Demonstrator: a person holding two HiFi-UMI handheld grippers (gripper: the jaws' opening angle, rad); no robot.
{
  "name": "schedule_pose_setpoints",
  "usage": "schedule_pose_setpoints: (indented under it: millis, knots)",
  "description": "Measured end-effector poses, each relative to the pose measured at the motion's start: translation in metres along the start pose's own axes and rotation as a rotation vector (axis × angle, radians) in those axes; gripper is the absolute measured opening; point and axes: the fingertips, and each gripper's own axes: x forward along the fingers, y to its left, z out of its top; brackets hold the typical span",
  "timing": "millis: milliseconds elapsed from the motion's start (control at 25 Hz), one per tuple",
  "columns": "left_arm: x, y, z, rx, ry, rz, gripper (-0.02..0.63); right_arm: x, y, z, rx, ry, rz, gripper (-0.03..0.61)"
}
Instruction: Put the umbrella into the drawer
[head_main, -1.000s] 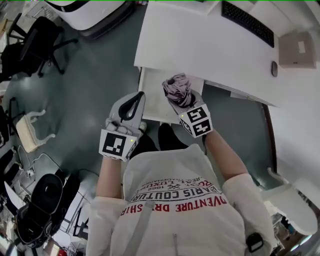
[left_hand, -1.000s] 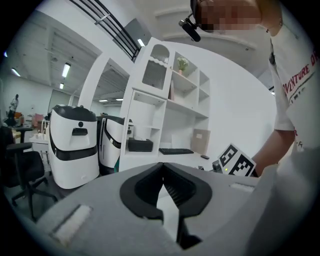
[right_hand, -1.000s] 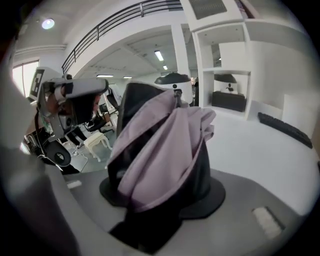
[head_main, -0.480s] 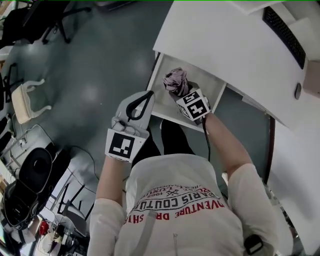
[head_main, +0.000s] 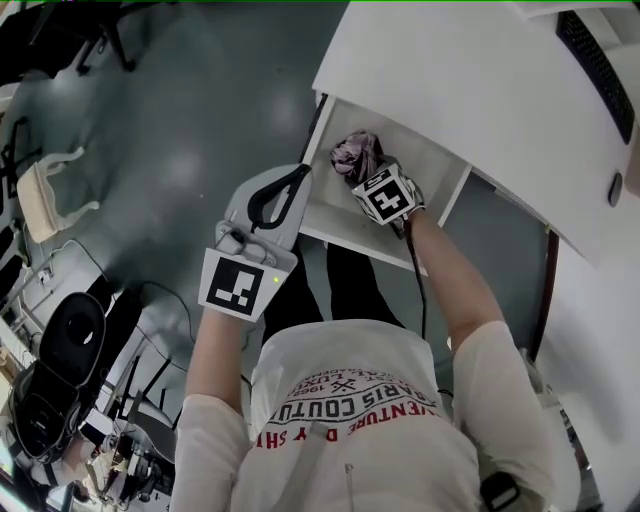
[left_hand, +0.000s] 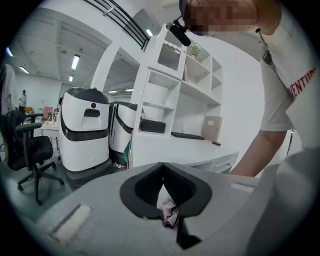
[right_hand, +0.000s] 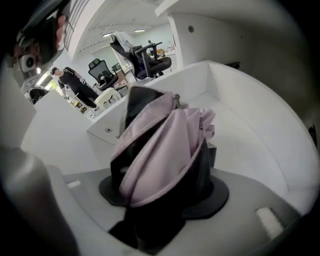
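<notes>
**Head view.** The drawer (head_main: 335, 215) is pulled out from under the white tabletop (head_main: 470, 90). The right claw (head_main: 372, 178) is over the open drawer with the folded umbrella (head_main: 355, 155) clamped in it. The umbrella is mauve-pink with black. From above it looks foreshortened, so its long axis stands steeply, in line with the claw and pointing down into the drawer. I cannot tell whether it touches the drawer floor. The left claw (head_main: 301, 171) is at the drawer's left edge, pointing toward its far side, with the jaw tips together. A keyboard (head_main: 600, 65) and a mouse (head_main: 614, 188) lie at the far right of the tabletop. The print on the person's shirt (head_main: 350, 400) reads upside down from here: "COUTURE" in black and "VENTURE" in red. The rest is cut off. The claw cubes carry only square black-and-white markers, with no text.

**Left gripper view.** The jaws are closed tip to tip with nothing pinched between them. A scrap of pink fabric shows through the gap below the tips. Beyond are two white-and-black machines (left_hand: 85, 130) on the floor at left and a white shelf unit (left_hand: 180, 85). "VENTU" in red is readable at the right edge.

**Right gripper view.** The black jaws press on both sides of the umbrella. Its folds run straight out along them, and the far end carries a small metal fitting. The white drawer walls curve round to the right and behind it. No brand or label can be made out on the fabric.
</notes>
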Motion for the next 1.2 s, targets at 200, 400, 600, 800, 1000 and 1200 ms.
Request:
schedule_pose_setpoints:
  millis: [200, 400, 600, 800, 1000, 1200]
  knots:
    - [0.006, 0.0, -0.003, -0.004, 0.027, -0.014, 0.008, 0.001, -0.003, 0.0, 0.039, -0.013, 0.002, 0.303]
    - [0.006, -0.003, 0.009, 0.017, 0.031, -0.022, 0.008, -0.025, 0.004, 0.013, 0.024, -0.058, -0.015, 0.368]
    - [-0.001, -0.014, 0.035, 0.055, 0.01, -0.045, 0.008, -0.079, 0.005, 0.045, 0.031, -0.175, -0.077, 0.365]
    - [-0.004, -0.026, 0.06, 0.084, -0.015, -0.063, 0.008, -0.135, -0.002, 0.067, 0.089, -0.283, -0.153, 0.208]
    - [-0.014, -0.031, 0.086, 0.115, -0.036, -0.076, 0.008, -0.189, -0.003, 0.086, 0.133, -0.4, -0.231, 0.036]
    - [-0.029, -0.034, 0.113, 0.146, -0.065, -0.082, 0.006, -0.247, 0.006, 0.102, 0.172, -0.546, -0.267, 0.0]
